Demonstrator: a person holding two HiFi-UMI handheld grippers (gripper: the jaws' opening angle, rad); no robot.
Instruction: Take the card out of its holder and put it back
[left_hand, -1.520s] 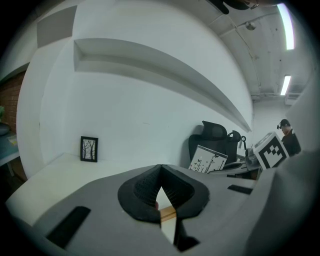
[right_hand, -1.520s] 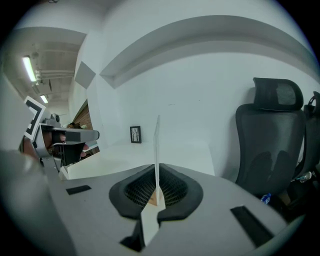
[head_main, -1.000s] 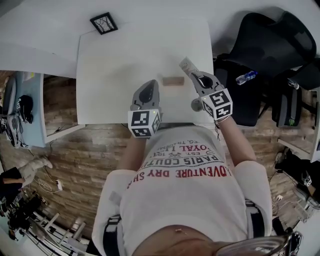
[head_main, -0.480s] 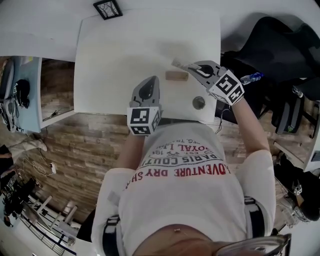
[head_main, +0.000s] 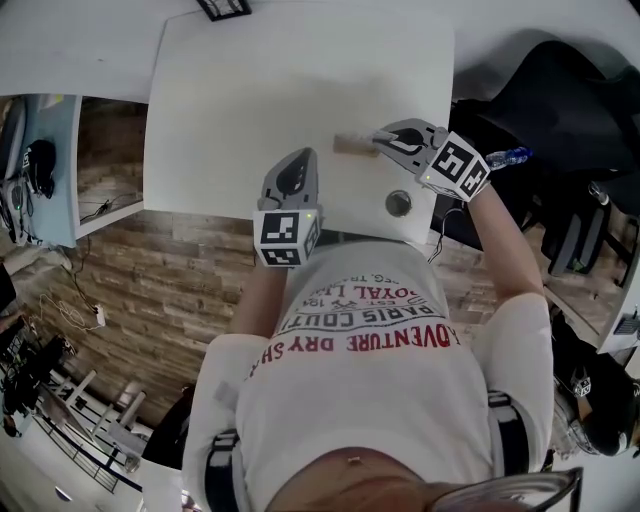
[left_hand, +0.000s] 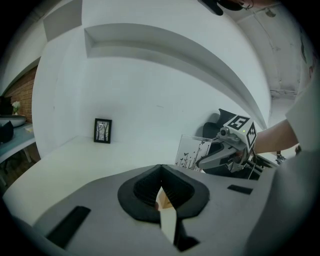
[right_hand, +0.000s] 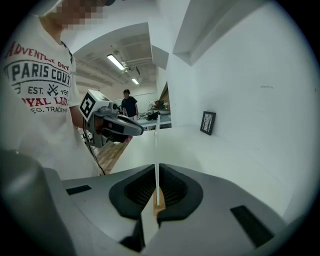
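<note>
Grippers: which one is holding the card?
The right gripper, its jaws pinching the clear card edge-on; the left gripper sits apart, holding no card.

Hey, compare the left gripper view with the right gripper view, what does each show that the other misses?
Only the left gripper view shows the printed face of the card, pinched in the right tool. Only the right gripper view shows that card edge-on between its own jaws, the left tool, ceiling lights and a person standing far back. Both show the white table and the small framed picture by the wall.
</note>
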